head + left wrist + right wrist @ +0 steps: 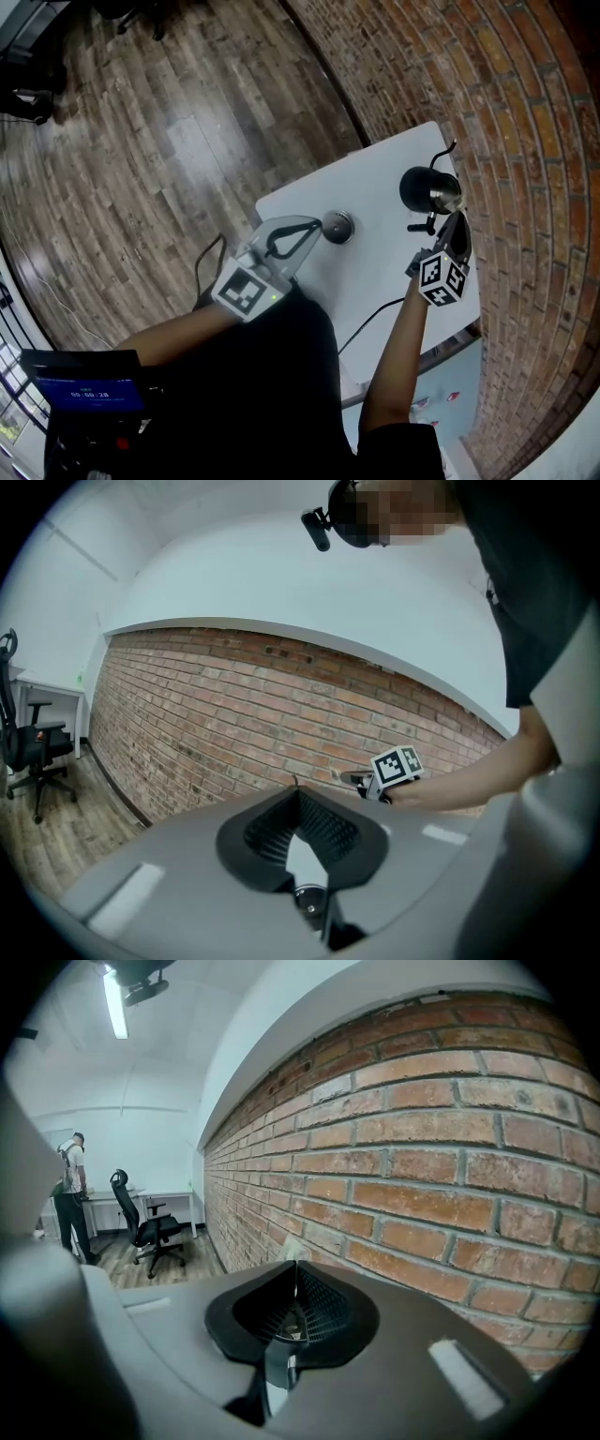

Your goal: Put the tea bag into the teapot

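Head view showed the black teapot (pixel 427 190) standing on the white bench (pixel 375 277), with a metal lid (pixel 337 227) lying apart from it, just beside the left claw (pixel 314 225), which was clenched with nothing in it. The right claw (pixel 457 225), close beside the teapot, was clenched on a pale tea bag (pixel 292 1249) at its tips

At the head view's lower left, a blue screen (pixel 84 392) showed white digits too small to read. Cubes on the left gripper (pixel 314 226) and right gripper (pixel 457 230) bore only coded square markers.
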`<state>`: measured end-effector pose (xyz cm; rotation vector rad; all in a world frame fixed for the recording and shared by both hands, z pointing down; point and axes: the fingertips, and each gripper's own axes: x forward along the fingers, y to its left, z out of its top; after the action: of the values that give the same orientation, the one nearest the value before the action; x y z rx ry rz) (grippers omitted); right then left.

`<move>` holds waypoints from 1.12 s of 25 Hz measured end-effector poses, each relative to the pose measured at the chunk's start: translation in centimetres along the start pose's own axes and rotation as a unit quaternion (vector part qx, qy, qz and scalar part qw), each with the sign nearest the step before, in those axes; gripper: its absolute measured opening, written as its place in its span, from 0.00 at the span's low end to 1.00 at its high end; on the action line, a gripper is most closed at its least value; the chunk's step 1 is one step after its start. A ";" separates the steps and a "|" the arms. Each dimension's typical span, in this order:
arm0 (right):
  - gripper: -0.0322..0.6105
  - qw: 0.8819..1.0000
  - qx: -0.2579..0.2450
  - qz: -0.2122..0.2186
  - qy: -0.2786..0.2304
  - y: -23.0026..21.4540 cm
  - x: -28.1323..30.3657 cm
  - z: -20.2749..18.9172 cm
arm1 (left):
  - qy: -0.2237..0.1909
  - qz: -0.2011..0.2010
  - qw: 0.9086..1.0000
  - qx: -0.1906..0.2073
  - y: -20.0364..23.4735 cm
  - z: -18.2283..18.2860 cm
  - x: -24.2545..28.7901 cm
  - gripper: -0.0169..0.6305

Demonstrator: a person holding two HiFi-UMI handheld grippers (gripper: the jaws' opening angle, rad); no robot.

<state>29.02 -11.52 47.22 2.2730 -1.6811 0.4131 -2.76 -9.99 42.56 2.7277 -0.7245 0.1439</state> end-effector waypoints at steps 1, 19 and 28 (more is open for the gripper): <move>0.06 1.000 -0.001 0.002 0.001 0.0 0.1 0.0 | 0.001 0.000 1.000 -0.002 0.0 0.0 0.1 0.03; 0.06 1.000 -0.002 0.006 -0.006 0.0 0.9 0.2 | -0.016 0.008 1.000 -0.005 0.2 0.4 -0.2 0.03; 0.06 1.000 -0.001 0.000 -0.008 -0.4 1.4 0.2 | -0.010 0.007 0.999 -0.030 -0.3 -0.2 -0.8 0.03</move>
<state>29.83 -12.72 47.59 2.2795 -1.6894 0.3940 -3.29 -9.30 42.48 2.6707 -0.7407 0.0956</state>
